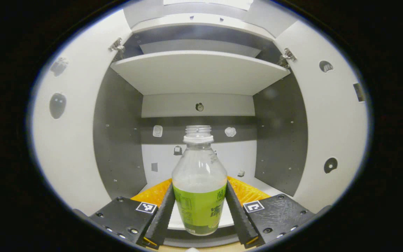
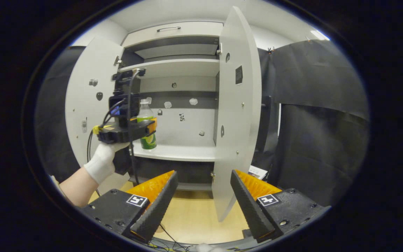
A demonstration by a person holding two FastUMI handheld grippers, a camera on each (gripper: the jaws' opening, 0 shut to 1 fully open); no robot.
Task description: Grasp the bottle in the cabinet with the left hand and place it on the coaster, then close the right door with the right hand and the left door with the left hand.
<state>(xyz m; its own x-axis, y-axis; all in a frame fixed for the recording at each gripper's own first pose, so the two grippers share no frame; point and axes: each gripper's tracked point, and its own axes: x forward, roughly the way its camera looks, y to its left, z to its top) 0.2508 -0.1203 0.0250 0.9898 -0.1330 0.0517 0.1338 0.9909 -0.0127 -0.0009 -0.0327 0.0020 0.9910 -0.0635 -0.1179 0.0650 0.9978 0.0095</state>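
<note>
Right gripper view first, biggest things down. We see the cabinet (image 2: pixel 173 91) with both doors swung open: the left door (image 2: pixel 89 101) back against the booth side, the right door (image 2: pixel 238 105) standing edge-on toward us, its lower corner between our own fingers. Neither door step is started, we judge.

Lower shelf (image 2: pixel 180 152): the bottle (image 2: pixel 146 130) stands at its left end, near the front lip. The left gripper (image 2: pixel 149 129), held by a gloved hand (image 2: pixel 101 161), is level with the bottle's label band.

Right gripper (image 2: pixel 203 196): jaws spread wide, nothing between them but the door edge farther off and the wooden surface (image 2: pixel 191 217) below. Idle, waiting its turn by our reading.

Left gripper view: the bottle (image 1: pixel 198 182) is upright, uncapped, green label low, clear above. The left gripper (image 1: pixel 198 210) brackets it, jaws closed in to the label on both sides and appearing to touch it. Whether they press firmly we cannot tell for sure; we take it as a grip made. The bottle's base seems to sit at the shelf's front edge (image 1: pixel 201 227), so no lift is evident.

Coaster: not located by us.

Tally, as judgement: grasp about done; carry to the coaster, then right door, then left door all remain.
</note>
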